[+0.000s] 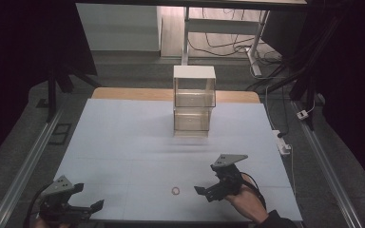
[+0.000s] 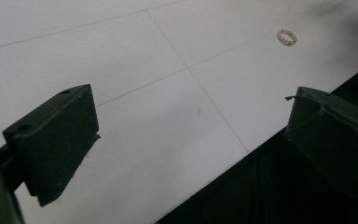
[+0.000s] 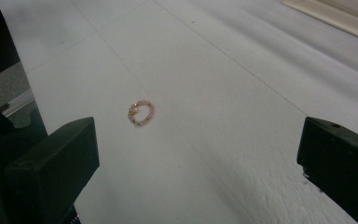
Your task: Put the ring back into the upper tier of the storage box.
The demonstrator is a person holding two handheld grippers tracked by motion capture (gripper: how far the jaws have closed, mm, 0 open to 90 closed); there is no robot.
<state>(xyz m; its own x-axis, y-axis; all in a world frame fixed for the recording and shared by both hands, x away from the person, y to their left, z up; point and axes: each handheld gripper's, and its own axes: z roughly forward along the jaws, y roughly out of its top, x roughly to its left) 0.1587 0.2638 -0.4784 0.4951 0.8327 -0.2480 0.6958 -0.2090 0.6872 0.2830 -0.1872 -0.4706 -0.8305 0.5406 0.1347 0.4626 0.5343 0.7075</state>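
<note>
A small pink beaded bracelet [image 1: 176,191] lies flat on the white table [image 1: 123,142], near its front edge, between the two grippers and touching neither. The right gripper [image 1: 208,190], released with jaws wide apart and empty, sits just right of the bracelet, pointing at it. The left gripper [image 1: 89,201], also spread and empty, rests at the front left corner. Two stacked clear boxes [image 1: 194,99] stand toward the far edge.

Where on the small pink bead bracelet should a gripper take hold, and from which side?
Probably from straight above: the bracelet lies flat on the table, so pinch one arc of its beaded rim, one jaw inside the loop. The open right gripper is nearest.
</note>
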